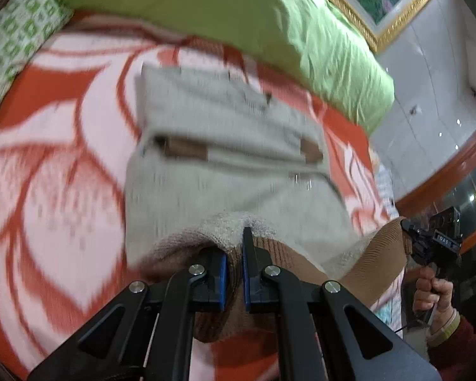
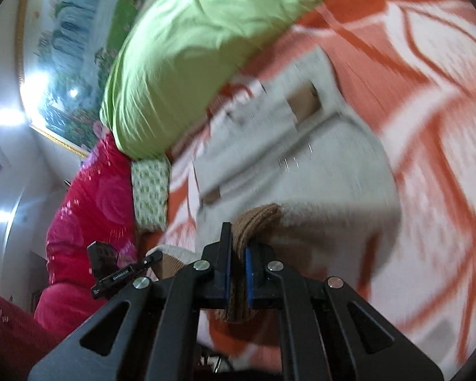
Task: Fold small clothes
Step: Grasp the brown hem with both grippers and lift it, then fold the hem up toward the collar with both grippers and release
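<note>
While my left tongs (image 1: 234,255) pinch a fold of brown ribbed hem between their blue pads, the pale grey knitted garment (image 1: 231,146) stretches away from them toward twelve o'clock across the orange and white flowered blanket (image 1: 63,146). The hem bunches between the closed jaws, and the grey knit rolls over it just beyond the tips. Brown trim shows at two places farther up the garment, one at about eleven o'clock from my grip and one at one o'clock. In that same left view, at three o'clock, my right tongs (image 1: 434,238) hold the other end of the brown hem, with my right hand (image 1: 431,292) gripping the handle below them. From the right wrist camera, the right tongs (image 2: 236,255) are shut tight on a thick wad of the same brown ribbing, which pokes out past the tips toward twelve o'clock. The garment (image 2: 327,171) lies beyond, running toward one o'clock over the blanket (image 2: 428,101), blurred by motion. A green quilt (image 2: 190,54) lies along the blanket's far edge at eleven o'clock, a green-patterned pillow (image 2: 150,193) sits at ten o'clock, and a red rose-printed quilt (image 2: 89,209) is heaped at nine o'clock. My left tongs (image 2: 127,270) show at nine o'clock, close by.
</note>
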A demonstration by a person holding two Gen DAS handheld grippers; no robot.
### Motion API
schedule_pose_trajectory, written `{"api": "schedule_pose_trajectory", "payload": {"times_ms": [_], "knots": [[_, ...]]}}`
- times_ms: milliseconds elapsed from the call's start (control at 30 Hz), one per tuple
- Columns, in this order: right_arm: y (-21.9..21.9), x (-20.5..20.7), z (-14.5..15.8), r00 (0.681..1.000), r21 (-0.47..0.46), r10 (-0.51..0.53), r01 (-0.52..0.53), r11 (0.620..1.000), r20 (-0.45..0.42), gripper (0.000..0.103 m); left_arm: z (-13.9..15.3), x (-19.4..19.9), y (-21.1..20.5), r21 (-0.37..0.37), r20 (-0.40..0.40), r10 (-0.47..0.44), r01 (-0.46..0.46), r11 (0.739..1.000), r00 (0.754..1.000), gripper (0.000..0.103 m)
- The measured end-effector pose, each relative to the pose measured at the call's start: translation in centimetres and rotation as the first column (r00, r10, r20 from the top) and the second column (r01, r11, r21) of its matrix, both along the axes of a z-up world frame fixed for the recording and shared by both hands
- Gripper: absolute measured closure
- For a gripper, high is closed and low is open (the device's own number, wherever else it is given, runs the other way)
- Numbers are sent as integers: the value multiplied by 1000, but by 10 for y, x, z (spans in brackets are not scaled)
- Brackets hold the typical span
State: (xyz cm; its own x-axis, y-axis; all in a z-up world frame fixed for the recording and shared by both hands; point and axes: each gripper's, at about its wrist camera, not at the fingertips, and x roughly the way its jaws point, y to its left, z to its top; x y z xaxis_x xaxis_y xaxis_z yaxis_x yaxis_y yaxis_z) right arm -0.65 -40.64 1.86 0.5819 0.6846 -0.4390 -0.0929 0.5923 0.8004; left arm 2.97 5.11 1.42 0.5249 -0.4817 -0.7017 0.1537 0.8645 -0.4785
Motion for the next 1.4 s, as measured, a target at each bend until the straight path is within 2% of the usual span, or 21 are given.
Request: {"api": "schedule_pose_trajectory", "payload": {"times_ms": [167,333,533,700,833,900,967,1000,1100,1133,1200,1267,1300,1333,1367,1400], "knots": [[-9,82,-1,998,-11,-45,46,999,42,95,11,69,-3,-13,58,54,-53,998,997,97],[-15,156,-15,997,-22,-69,70,997,24,95,-11,136,-6,-14,29,118,-118,993,993,97],[-17,223,-38,997,-13,-77,76,997,-22,95,-35,187,-7,17,2,170,-170,985,985,97],[-24,262,-60,993,-12,-95,94,995,-67,95,-52,227,-7,51,-19,197,-196,979,980,97],[-24,280,-89,981,-55,-109,101,993,-162,93,-84,250,-8,82,-100,215,-207,975,971,96],[-29,283,-101,971,-15,-112,111,994,-214,93,-91,253,-8,88,-124,213,-203,975,969,93],[-35,284,-103,967,28,-105,115,993,-234,89,-88,250,-5,85,-124,210,-200,976,970,90],[-39,282,-100,965,40,-103,116,992,-240,87,-82,247,-4,91,-119,207,-197,976,971,85],[-56,266,-81,970,26,-139,147,989,-200,70,-59,229,-7,145,-83,177,-164,976,981,72],[-63,255,-69,974,6,-157,160,987,-166,60,-51,220,-10,145,-70,152,-141,979,986,71],[-61,238,-52,985,-46,-145,141,989,-94,58,-35,194,-26,97,-35,33,-30,995,999,67],[-39,217,-35,999,-124,-45,43,991,-14,59,-36,170,-57,85,-37,-107,110,990,994,60],[-18,206,-31,999,-163,43,-41,986,8,59,-43,163,-72,89,-55,-160,164,982,986,59],[8,197,-33,988,-192,152,-148,970,8,59,-53,157,-87,97,-78,-206,213,972,975,59],[25,193,-37,977,-208,215,-210,955,-1,59,-66,153,-102,114,-102,-242,253,961,965,59],[52,190,-45,952,-240,306,-302,923,-21,59,-79,153,-116,139,-128,-256,273,952,958,62]]}}
